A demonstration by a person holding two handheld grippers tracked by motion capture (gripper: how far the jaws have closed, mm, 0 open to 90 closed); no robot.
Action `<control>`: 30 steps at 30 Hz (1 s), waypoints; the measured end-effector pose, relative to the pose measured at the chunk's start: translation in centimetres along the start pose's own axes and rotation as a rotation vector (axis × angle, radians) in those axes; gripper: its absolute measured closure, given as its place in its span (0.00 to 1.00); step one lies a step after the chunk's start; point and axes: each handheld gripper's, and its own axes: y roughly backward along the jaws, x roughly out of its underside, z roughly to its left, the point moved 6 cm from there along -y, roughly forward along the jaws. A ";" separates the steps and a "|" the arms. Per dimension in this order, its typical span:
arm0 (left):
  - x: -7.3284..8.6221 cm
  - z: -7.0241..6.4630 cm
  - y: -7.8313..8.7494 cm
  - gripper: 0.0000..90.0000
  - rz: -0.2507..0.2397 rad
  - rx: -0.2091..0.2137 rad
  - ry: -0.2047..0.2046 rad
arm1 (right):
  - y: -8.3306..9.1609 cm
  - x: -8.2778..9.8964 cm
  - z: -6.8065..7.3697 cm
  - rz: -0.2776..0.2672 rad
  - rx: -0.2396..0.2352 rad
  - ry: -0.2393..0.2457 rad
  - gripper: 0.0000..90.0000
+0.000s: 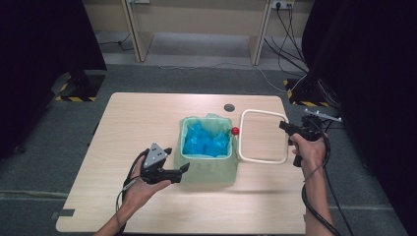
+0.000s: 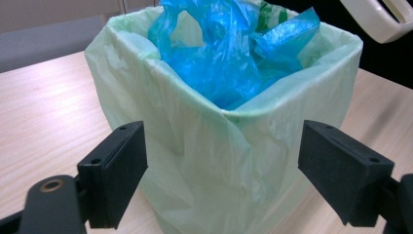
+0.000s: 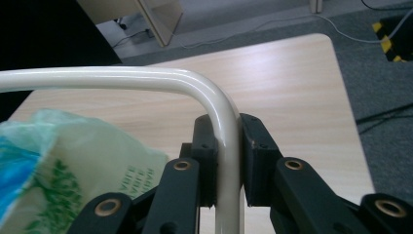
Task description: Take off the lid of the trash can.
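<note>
— Forearms come in over the near edge of the pale wooden table (image 1: 147, 113), one to each side. What stands between them?

— Largest is the square bin lined with a pale green plastic bag (image 1: 209, 167), about the middle of the table, a little toward the near edge. Crumpled blue plastic bags (image 1: 206, 142) fill its inside.

— And the cream ring?

— That is the cream-white rounded-square frame (image 1: 263, 137), just right of the bin, toward the table's right edge. A small red ball (image 1: 235, 131) sits at the frame's left side, against the bin's rim.

— Who has hold of the frame?

— The right gripper (image 3: 228, 165), at the frame's far right corner. In the right gripper view its two pads (image 3: 204, 161) press the cream tube from both sides, just below the bend, so it is clamped on the frame.

— The other one?

— The left gripper (image 1: 181, 169) points at the bin's near left corner. In the left gripper view its jaws stand wide apart, released, with the green-lined wall between them and neither pad touching it.
</note>
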 end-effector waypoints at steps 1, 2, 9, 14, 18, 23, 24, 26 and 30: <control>0.1 0.0 0.0 0.19 0.001 0.001 0.000 | 0.0 0.3 -0.5 0.003 0.006 -0.013 0.87; 0.2 0.0 0.0 0.19 0.003 0.003 0.002 | 0.0 0.7 -1.0 0.003 0.009 -0.018 0.87; 0.8 0.1 -0.1 0.19 0.012 0.006 0.010 | -0.6 3.6 -3.8 0.030 0.039 -0.058 0.87; 1.0 0.5 0.0 0.19 0.009 0.002 0.023 | -1.3 6.5 -5.8 0.051 0.058 -0.093 0.87; 1.2 0.5 0.0 0.19 0.009 0.003 0.026 | -1.6 8.2 -6.9 0.067 0.065 -0.099 0.87; 1.4 0.4 -0.2 0.19 0.016 0.008 0.028 | -1.7 9.3 -7.6 0.070 0.075 -0.109 0.87; 1.4 0.4 -0.2 0.19 0.015 0.006 0.031 | -1.7 9.4 -7.6 0.073 0.076 -0.102 0.86; 1.4 0.3 -0.2 0.18 0.017 0.010 0.028 | -1.8 9.6 -7.6 0.075 0.080 -0.098 0.86; 1.5 0.3 -0.3 0.18 0.018 0.010 0.033 | -2.0 10.2 -7.5 0.074 0.091 -0.087 0.86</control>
